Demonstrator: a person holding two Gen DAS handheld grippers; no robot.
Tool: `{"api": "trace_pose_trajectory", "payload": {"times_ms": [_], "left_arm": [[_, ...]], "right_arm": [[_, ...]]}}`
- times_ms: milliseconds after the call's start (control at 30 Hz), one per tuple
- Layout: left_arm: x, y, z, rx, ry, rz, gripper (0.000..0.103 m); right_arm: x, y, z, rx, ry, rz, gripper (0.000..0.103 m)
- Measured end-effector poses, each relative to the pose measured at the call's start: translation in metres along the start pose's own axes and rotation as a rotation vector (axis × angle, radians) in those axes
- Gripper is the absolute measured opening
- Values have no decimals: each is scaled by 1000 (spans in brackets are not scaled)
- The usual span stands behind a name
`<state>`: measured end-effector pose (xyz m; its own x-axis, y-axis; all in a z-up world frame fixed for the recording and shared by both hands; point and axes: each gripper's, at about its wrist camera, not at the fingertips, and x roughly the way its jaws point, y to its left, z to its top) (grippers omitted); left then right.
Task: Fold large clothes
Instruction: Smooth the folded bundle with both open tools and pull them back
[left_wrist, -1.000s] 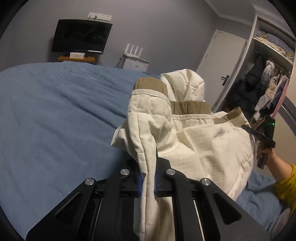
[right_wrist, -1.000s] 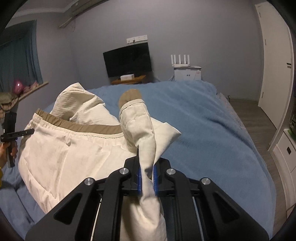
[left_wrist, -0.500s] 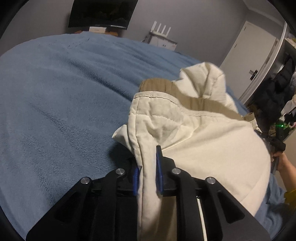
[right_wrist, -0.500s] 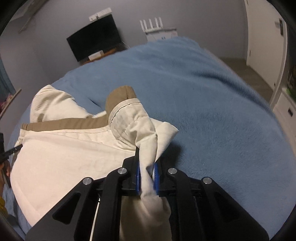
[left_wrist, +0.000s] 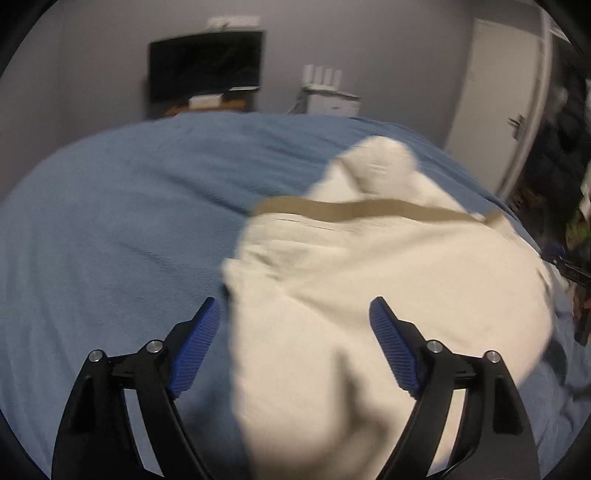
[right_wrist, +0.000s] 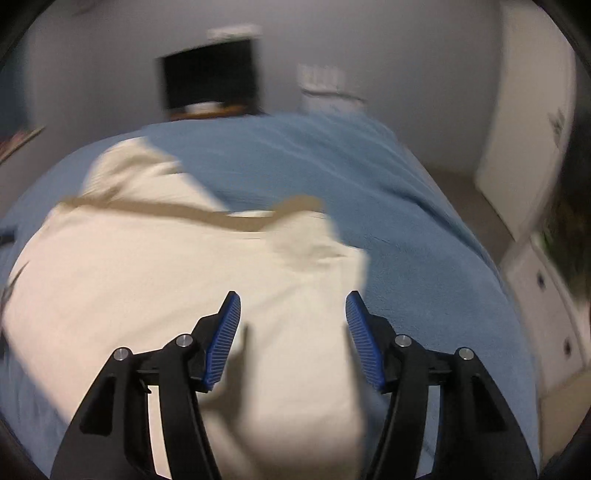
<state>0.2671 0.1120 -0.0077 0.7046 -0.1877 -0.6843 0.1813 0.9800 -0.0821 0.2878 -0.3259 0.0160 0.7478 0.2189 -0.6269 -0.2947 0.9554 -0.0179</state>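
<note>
A cream quilted garment (left_wrist: 388, 280) with a tan band (left_wrist: 354, 207) lies folded on the blue bed (left_wrist: 110, 229). The same garment (right_wrist: 147, 280) fills the lower left of the right wrist view, its tan band (right_wrist: 177, 212) running across it. My left gripper (left_wrist: 293, 314) is opening, its blue pads wide apart; the garment's left edge lies between them without being pinched. My right gripper (right_wrist: 291, 306) is also opening, and the garment's right edge rests loose between its blue pads (right_wrist: 225, 332). Both views are blurred by motion.
A dark TV (left_wrist: 205, 66) and a white router on a cabinet (left_wrist: 330, 98) stand at the far wall. A white door (left_wrist: 495, 110) and an open wardrobe (left_wrist: 554, 155) are to the right. White drawers (right_wrist: 546, 310) flank the bed (right_wrist: 406, 229).
Both grippers were shut on raised folds of the garment; now both have let go and stand open. The sleeve ends have dropped flat onto the garment, and both cameras have tilted.
</note>
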Motion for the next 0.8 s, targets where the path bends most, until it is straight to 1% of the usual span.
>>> {"api": "trace_pose_trajectory", "payload": {"times_ms": [33,100,200,233,300,367,400,467,533,567,633,667,733,767,800], "left_arm": [[-7,-16,-6,18,-4,-9,87],[-15,-54,-20,38,1,-37,88],[-7,-97,-45,42,33,-73,89],[0,-109,-52,60,45,-54,89],[14,-128,-68,101,73,18,89],[17,-129,-78,107,78,68,90],[16,-123,-79,97,80,81,90],[15,-107,-80,51,93,105,91],[14,-81,-86,-11,123,141,91],[14,-69,-90,-25,135,159,92],[15,-58,-97,-42,159,193,94],[15,-50,-101,-77,173,209,96],[10,-45,-103,-112,182,224,96],[9,-47,-102,-110,183,235,96],[6,-52,-102,-79,181,261,96]], "right_arm": [[-6,16,-4,-28,-13,16,57],[-17,61,-14,-95,-30,75,57],[-18,104,-29,-156,-18,130,58],[-16,112,-33,-168,-10,132,58],[-12,124,-49,-191,3,119,58],[-9,118,-61,-197,6,102,58],[-8,109,-65,-174,12,89,58],[-3,79,-70,-89,43,62,58],[-5,47,-77,-5,69,20,58],[-5,36,-78,24,80,7,58],[-3,11,-83,111,101,-26,58],[-3,1,-85,155,112,-46,58],[-1,-11,-87,217,134,-64,58],[-2,-16,-88,254,150,-67,58],[-3,-16,-87,270,164,-80,58]]}}
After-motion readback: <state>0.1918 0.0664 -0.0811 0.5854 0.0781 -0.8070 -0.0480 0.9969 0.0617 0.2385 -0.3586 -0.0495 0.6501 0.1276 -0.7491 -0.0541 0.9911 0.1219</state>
